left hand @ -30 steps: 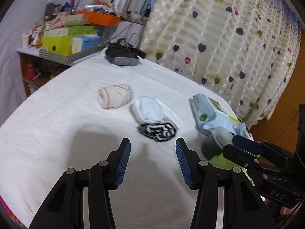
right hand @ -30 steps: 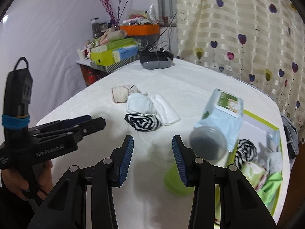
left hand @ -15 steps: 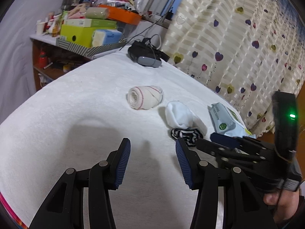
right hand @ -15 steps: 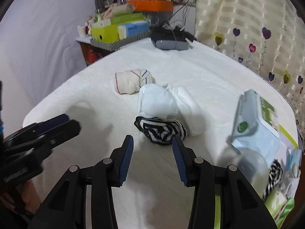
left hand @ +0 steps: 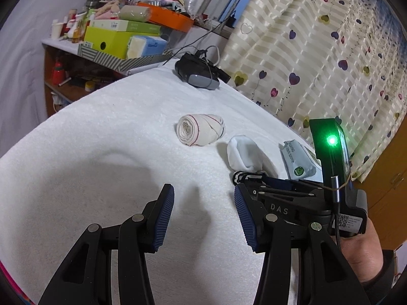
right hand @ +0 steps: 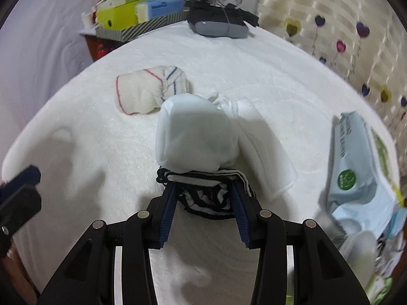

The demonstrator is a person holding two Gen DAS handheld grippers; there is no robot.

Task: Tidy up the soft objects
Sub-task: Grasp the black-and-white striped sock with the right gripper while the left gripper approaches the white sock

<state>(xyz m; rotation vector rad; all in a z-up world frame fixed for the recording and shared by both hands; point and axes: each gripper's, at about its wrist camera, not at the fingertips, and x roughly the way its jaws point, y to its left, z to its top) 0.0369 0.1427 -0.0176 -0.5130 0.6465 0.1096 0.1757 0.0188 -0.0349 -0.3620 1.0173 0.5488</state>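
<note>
While we work over the white-covered bed point(right hand: 101, 137), everything else is easiest placed from the white sock bundle point(right hand: 195, 139) near its middle. Largest after the bed is the pale blue wet-wipe pack point(right hand: 356, 172), lying to the right of that bundle, toward the bed's edge by the heart-print curtain point(left hand: 318, 58). Beyond the bundle, at the far end of the bed, sits a dark headset point(right hand: 218, 24) with its cables. Up and to the left of the bundle rests a rolled cream sock point(right hand: 150, 92) with red and blue stripes, close to it, perhaps just touching.

Just in front of the bundle, partly tucked under its near edge, lies the black-and-white striped sock point(right hand: 206, 193) — the piece we are after. Our right gripper point(right hand: 204, 198) has its jaws apart and straddling it, a blue pad at each side; whether the pads already press the fabric we cannot tell, so we read it as not yet clamped. Our left gripper point(left hand: 203, 216) hovers with jaws wide apart and nothing between them, left of the bundle, over bare cover.

We judge the striped sock to be light, limp and easily squashed — it should bunch rather than resist. Taking it across the thick middle of the wad, not by a loose edge, looks best, since an edge might unroll or drag the white bundle along.
</note>
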